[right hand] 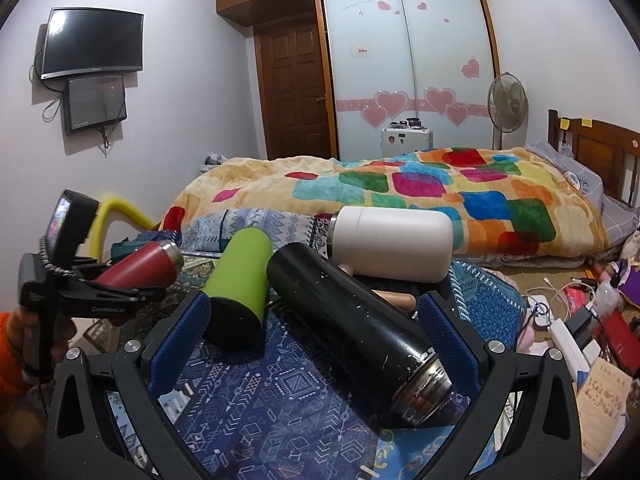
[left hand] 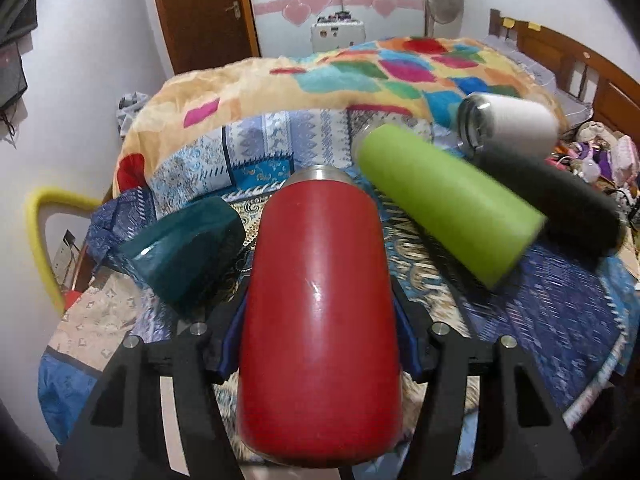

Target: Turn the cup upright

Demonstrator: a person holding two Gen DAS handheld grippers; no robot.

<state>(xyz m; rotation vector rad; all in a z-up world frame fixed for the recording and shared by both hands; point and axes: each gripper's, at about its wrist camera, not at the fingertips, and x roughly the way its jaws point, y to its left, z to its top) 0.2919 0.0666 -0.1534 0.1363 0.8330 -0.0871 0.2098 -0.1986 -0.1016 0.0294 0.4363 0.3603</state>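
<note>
My left gripper [left hand: 320, 312] is shut on a red cup [left hand: 320, 320], which lies along the fingers with its steel mouth pointing away; the right wrist view shows it lifted at the left [right hand: 140, 270]. A green cup [left hand: 448, 200] [right hand: 240, 280], a black flask [left hand: 552, 196] [right hand: 352, 328] and a white cup [left hand: 512, 124] [right hand: 392, 240] lie on their sides on the patterned blue cloth [right hand: 260, 400]. My right gripper [right hand: 308, 320] is open, its blue pads [right hand: 444, 328] either side of the black flask and the green cup's base.
A dark teal container [left hand: 188, 248] lies left of the red cup. A bed with a colourful blanket [right hand: 420, 192] is behind the table. Clutter of cables and books [right hand: 580, 340] sits to the right. A yellow foam tube [left hand: 40, 232] is at the left.
</note>
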